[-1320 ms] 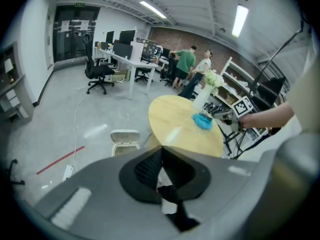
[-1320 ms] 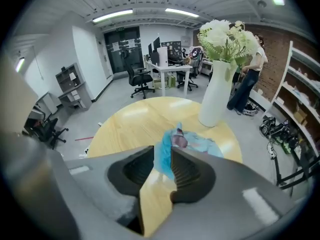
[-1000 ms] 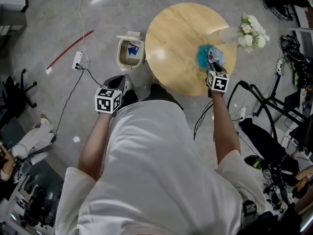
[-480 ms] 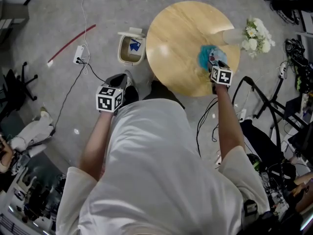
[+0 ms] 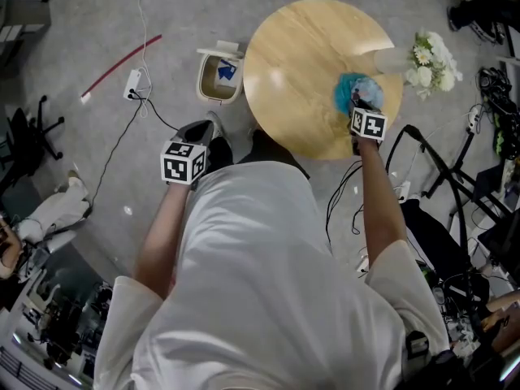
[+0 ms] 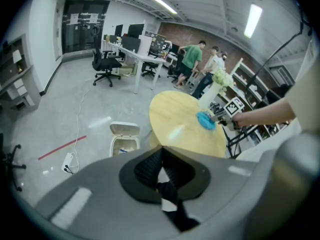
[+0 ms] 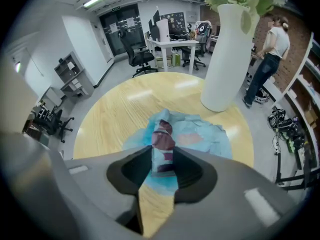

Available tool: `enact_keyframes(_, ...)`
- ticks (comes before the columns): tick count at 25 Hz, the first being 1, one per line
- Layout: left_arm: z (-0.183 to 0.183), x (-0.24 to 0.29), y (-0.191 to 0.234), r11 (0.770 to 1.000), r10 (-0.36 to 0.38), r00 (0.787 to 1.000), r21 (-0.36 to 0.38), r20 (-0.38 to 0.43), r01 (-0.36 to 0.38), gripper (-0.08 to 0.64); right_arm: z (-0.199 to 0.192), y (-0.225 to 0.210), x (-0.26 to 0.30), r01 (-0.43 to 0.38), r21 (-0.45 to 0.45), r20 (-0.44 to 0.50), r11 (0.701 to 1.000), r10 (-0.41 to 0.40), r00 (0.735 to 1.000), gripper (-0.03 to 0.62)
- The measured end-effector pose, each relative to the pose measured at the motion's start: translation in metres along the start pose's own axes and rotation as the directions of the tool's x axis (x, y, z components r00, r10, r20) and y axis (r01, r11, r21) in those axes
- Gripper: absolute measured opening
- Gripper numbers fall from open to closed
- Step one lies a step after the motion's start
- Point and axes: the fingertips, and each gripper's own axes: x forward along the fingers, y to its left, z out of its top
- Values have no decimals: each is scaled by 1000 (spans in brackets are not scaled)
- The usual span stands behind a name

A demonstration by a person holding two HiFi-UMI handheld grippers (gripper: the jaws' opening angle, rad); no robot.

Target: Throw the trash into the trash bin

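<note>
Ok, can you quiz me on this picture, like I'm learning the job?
1. True or false: the trash bin stands on the round table.
2. What is between the right claw's jaws? A a flower, B the blue wrapper, C a cable.
3. What does the white vase hold?
Key: 1 false, it stands on the floor beside the table. 2 B; the jaws have just been closing on it. 3 flowers.
</note>
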Motion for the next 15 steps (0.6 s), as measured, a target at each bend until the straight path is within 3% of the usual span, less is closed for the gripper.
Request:
enact_keyframes(9, -1, 1, -6, 1000, -3, 1000, -8, 5, 3, 5, 14, 0, -11, -11, -19, 61, 1000, 12, 998, 25)
enact_keyframes(15, -1, 4, -10, 1000, -19, 1000, -4, 8, 19, 5, 18, -4, -23, -7, -27, 91, 1000, 10, 996, 9)
